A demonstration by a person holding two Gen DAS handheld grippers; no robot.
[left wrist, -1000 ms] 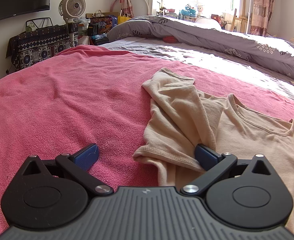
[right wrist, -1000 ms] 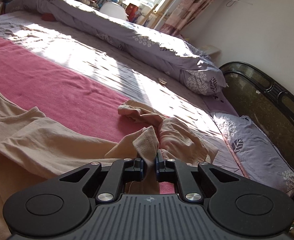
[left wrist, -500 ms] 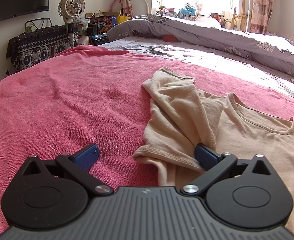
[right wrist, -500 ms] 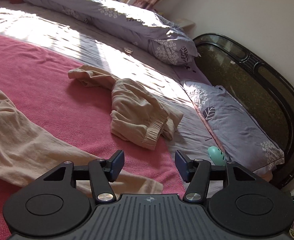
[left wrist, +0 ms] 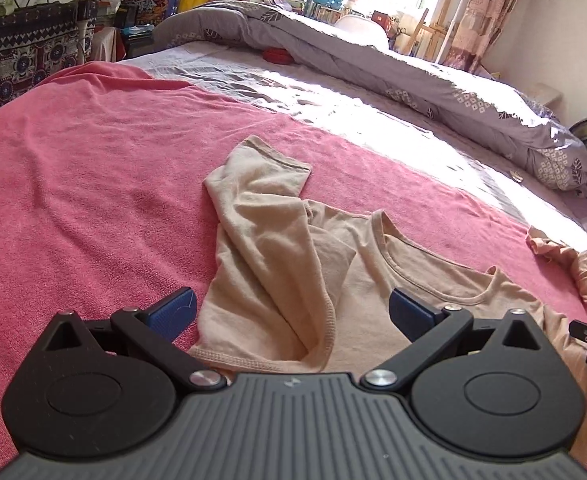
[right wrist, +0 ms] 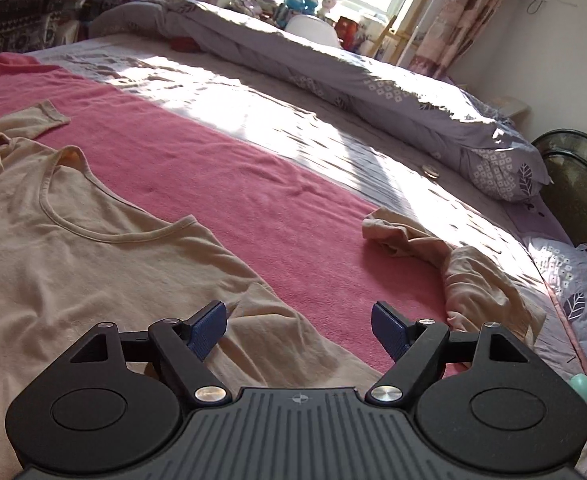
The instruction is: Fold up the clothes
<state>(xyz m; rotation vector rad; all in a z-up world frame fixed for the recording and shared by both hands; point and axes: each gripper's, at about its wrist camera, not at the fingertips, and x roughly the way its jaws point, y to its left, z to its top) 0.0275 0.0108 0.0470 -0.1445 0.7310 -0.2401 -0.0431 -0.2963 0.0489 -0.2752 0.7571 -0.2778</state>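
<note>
Beige T-shirt (left wrist: 373,280) spread on pink blanket (left wrist: 93,184), centre to lower right of left view; left sleeve flopped over the chest. Thin, limp knit: light, drapes, bunches. Probably best pinched at hems or shoulder seams. Count: one shirt, one crumpled beige garment (right wrist: 465,268) mid-right. Left gripper (left wrist: 291,312) jaws wide, empty. Right gripper (right wrist: 299,326) jaws opening, pinching nothing.
</note>
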